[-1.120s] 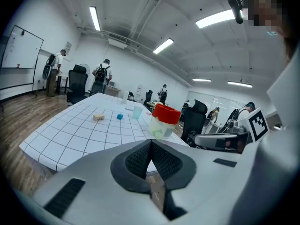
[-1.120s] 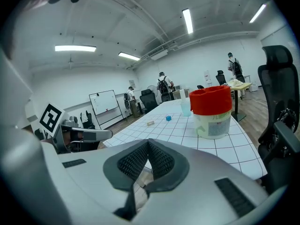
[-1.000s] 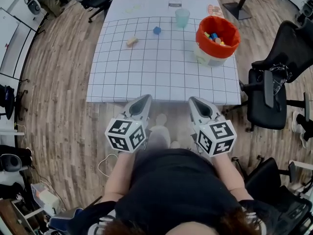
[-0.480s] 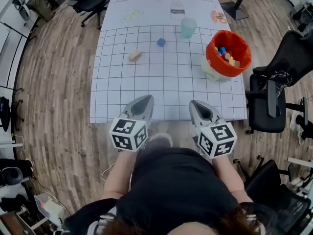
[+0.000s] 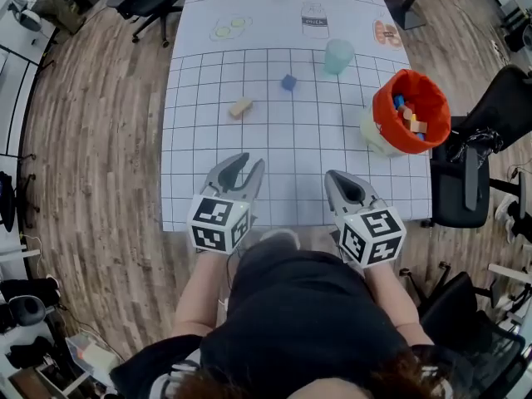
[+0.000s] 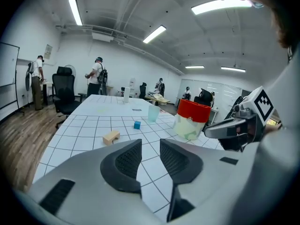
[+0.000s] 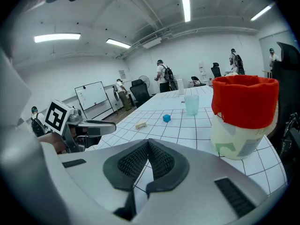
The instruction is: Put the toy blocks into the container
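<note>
Left claw: jaws narrowly apart, having just been opening, nothing between them. Right claw: jaws together, empty. The tan block lies ahead of the left claw, with the blue block farther ahead on the worktop. The red-lined container stands ahead-right of the right claw.

From gripper views, the container (side-on) hides its contents.

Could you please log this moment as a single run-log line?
left gripper: just opening, empty | right gripper: shut, empty | tan block, blue block: on table | container: some blocks inside
</note>
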A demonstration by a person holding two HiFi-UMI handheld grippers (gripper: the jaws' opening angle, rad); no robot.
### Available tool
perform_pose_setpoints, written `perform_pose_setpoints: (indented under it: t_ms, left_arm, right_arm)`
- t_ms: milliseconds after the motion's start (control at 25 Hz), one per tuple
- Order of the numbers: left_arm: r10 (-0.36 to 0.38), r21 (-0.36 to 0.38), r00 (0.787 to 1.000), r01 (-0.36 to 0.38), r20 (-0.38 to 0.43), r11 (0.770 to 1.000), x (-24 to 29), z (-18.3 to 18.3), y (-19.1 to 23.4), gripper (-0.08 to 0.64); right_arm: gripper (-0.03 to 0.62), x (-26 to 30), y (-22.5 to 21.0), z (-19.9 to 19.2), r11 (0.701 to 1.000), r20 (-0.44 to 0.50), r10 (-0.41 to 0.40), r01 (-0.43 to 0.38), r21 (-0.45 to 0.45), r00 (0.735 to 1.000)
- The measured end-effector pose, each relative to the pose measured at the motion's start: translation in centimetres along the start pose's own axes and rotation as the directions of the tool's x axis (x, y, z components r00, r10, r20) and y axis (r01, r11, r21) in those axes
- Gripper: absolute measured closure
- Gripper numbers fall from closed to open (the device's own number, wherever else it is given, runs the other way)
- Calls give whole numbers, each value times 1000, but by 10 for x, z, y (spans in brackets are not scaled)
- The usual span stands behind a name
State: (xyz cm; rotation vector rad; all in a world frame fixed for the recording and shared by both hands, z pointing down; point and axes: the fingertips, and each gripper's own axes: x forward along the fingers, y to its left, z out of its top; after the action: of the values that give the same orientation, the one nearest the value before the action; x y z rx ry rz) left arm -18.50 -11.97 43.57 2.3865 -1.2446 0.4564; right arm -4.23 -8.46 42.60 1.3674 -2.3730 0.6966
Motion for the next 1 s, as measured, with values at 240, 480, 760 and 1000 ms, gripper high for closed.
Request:
perform_pose_setpoints:
  t_ms: [240,480,760,1000]
  left_arm:
    - [25,36,999,-24,-36,999,18,4,40,367]
    - [66,78,995,-60,-78,995,42,2,76,347]
    - [120,76,982,-110,-145,991,73,-5,98,347]
    - [181,75,965,-169,-192,983,98,-9,116,331]
  right_arm:
    - [577,28,-1,3,1000,-39,-3,3,2,999]
    - [577,48,0,0,1000,-79,6,-6,-6,997]
    - [577,67,-18,0,999,-123,47,-49,-15,991]
    - [577,94,-33,6,991,-158,126,-131,-21,979]
